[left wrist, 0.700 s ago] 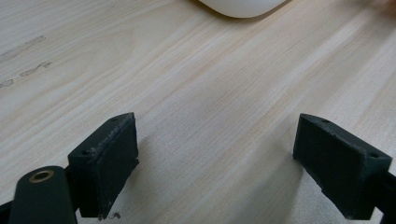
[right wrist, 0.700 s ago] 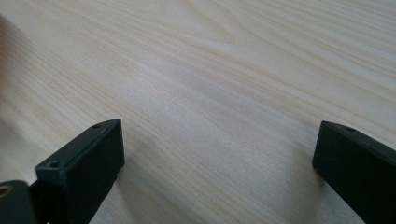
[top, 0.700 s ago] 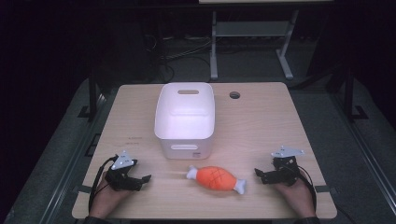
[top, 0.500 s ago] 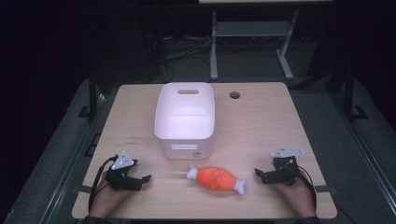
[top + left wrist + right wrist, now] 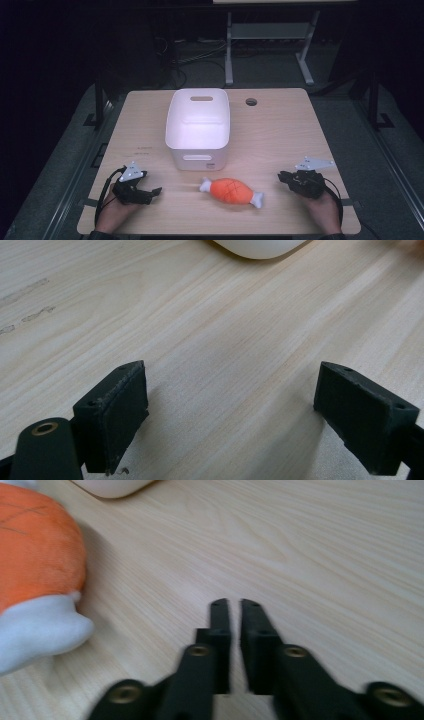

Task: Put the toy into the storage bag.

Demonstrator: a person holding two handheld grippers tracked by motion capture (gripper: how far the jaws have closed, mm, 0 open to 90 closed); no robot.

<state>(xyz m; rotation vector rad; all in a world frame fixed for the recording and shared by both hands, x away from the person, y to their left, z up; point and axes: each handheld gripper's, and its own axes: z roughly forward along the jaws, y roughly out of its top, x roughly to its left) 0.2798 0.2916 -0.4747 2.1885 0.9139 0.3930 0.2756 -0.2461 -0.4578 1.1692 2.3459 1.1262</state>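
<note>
The plush drumstick [image 5: 231, 191] lay on the table [image 5: 280, 135] in the lower middle of the high view, just below the white bin [image 5: 198, 125] and clear of its front wall. Its long axis ran nearly level across the frame, dipping a little toward the right: one white knob end pointed to the upper left, the other to the lower right, with the orange body between them.

The right gripper [image 5: 286, 177] sat at the lower right of that view, resting low on the table, its tip aimed left at the toy. Its jaws were pressed together with nothing between them, as the right gripper view confirmed [image 5: 231, 611]; there the drumstick [image 5: 35, 575] filled the left edge, its white end nearest, off to the left of the closed tips and not touching them.

The left gripper [image 5: 156, 191] sat at the lower left, jaws spread wide over bare wood [image 5: 230, 395], empty.

Judged from the high view, the right gripper looked slightly the nearer, lying almost in line with the toy's long axis, so a grasp across the body would probably need the jaws opened first.
</note>
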